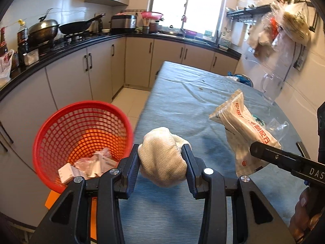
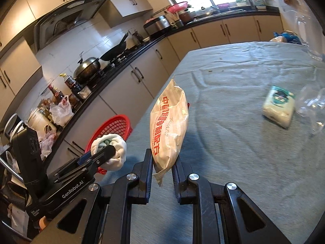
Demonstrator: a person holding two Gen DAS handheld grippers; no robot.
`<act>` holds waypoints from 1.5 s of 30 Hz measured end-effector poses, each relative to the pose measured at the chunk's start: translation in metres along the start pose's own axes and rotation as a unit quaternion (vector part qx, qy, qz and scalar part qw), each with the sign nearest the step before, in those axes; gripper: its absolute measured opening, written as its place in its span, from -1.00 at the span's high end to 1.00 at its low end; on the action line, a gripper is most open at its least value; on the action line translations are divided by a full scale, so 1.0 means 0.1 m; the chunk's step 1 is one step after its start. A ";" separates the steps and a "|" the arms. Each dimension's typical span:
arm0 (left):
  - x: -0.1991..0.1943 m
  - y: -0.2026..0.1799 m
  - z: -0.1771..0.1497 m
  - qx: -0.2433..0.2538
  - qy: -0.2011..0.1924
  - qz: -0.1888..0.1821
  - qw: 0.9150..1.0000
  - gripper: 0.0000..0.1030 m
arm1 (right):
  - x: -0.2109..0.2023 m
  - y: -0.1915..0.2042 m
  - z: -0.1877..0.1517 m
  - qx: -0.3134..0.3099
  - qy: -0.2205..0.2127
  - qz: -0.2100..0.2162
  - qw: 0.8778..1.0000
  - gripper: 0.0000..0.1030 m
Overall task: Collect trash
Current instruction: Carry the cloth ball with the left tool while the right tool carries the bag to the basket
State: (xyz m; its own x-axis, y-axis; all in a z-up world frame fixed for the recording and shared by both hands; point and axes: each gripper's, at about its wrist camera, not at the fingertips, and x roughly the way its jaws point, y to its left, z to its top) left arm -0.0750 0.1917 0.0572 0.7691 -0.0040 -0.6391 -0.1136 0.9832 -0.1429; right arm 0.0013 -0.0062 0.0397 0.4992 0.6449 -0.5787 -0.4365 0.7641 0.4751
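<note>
My left gripper is shut on a balled white cotton glove and holds it over the left edge of the table, just right of the red mesh basket. The basket holds plastic wrappers and a small white box. My right gripper is shut on a cream plastic bag with red print, held upright above the table; the bag also shows in the left wrist view. The left gripper with the glove appears in the right wrist view beside the basket.
The table carries a blue-grey cloth. On it lie a small green-and-white packet, crumpled clear plastic, a clear jug and a blue bag at the far end. Kitchen cabinets and a counter with pots run along the left.
</note>
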 end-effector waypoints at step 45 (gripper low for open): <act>0.20 1.34 0.08 -0.108 0.003 0.078 0.991 0.23 | 1.29 0.94 0.23 -0.064 0.071 0.084 0.992 0.63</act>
State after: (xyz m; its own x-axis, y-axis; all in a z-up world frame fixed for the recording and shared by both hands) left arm -0.0703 0.3253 0.0313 0.7276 0.1420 -0.6711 -0.3630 0.9098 -0.2010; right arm 0.0418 0.1491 0.0256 0.3043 0.7479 -0.5899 -0.6005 0.6314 0.4907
